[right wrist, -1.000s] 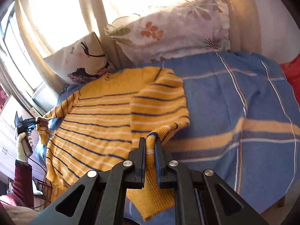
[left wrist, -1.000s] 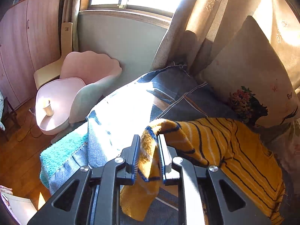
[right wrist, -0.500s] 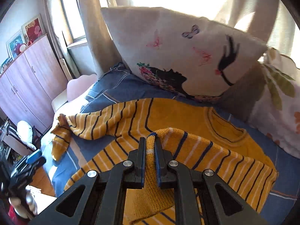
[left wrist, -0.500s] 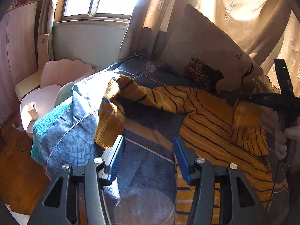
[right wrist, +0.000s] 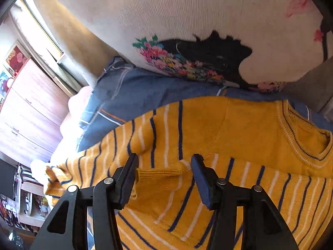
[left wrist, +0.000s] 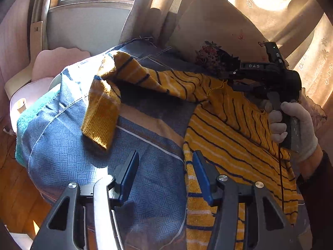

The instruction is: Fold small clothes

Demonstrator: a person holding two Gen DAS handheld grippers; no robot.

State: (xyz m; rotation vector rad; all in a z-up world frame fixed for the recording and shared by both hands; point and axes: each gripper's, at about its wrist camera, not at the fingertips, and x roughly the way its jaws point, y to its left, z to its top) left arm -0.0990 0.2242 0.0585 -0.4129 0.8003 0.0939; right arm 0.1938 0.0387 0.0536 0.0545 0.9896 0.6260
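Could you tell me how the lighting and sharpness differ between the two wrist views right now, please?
Left wrist view: hard sunlight bleaches a patch of the blue blanket, deep shadow lies under the raised sweater sleeve, and fisheye bending curves the window frame. Right wrist view: softer light, yet the pillow print smears with motion blur, while the knit near the jaws stays fairly crisp.
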